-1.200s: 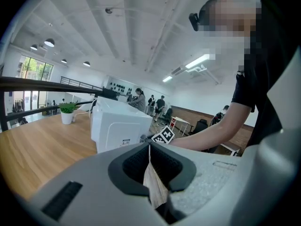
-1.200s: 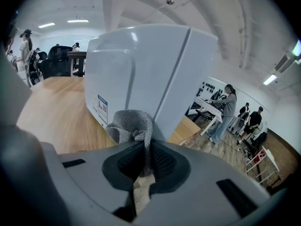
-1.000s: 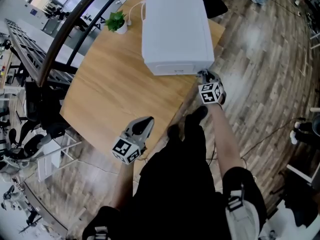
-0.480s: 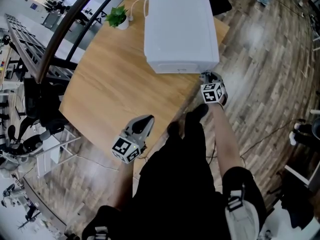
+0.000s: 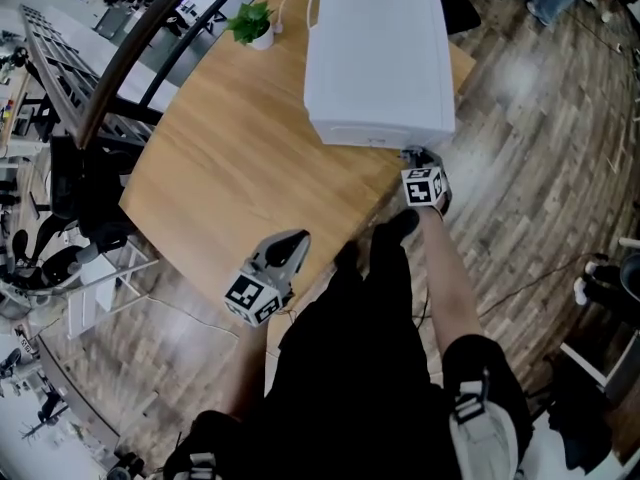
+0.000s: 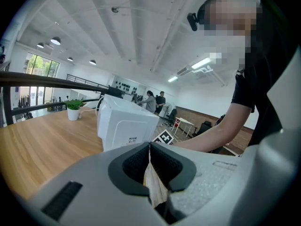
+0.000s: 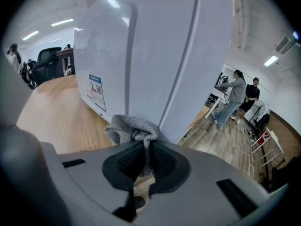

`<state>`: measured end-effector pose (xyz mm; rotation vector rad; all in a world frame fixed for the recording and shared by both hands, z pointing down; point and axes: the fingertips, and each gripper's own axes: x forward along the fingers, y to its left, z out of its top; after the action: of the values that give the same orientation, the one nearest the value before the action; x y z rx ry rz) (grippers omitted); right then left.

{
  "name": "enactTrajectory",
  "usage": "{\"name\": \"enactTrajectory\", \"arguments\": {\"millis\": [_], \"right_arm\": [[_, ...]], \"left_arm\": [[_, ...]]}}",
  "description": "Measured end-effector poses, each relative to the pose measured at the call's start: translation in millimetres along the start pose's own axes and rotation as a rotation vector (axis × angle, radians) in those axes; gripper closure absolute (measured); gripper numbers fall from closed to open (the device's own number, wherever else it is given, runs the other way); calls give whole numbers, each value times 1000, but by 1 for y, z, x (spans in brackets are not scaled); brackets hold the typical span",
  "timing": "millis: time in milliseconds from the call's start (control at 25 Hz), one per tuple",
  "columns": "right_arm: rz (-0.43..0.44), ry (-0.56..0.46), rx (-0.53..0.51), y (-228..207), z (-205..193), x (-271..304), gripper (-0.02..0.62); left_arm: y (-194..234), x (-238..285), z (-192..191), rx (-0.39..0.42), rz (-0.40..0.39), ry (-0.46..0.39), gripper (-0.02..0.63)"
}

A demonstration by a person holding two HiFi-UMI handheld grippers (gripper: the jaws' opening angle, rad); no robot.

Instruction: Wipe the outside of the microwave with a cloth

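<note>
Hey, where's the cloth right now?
In the right gripper view, the grey cloth is pinched in the right gripper, bunched at the lower corner of the white microwave, by the edge of the wooden table.

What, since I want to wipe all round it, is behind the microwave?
A white cable leaves the far end of the microwave toward a potted plant near the far edge of the table. The rear face itself is hidden by its top.

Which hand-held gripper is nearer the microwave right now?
Right. The right hand-held gripper holds its cloth at a near corner of the microwave; the left hand-held gripper sits at the table edge, well apart from it.
</note>
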<state>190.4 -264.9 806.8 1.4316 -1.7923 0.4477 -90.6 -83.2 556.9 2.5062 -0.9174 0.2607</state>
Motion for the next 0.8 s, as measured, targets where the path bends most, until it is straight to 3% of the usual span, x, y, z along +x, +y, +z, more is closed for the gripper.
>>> {"name": "enactTrajectory", "arguments": {"millis": [200, 800], "right_arm": [[45, 17, 77, 19, 4, 4, 581], [177, -63, 108, 96, 57, 15, 581]], "left_arm": [[0, -6, -2, -11, 19, -6, 597], [7, -33, -10, -37, 97, -32, 597]]}}
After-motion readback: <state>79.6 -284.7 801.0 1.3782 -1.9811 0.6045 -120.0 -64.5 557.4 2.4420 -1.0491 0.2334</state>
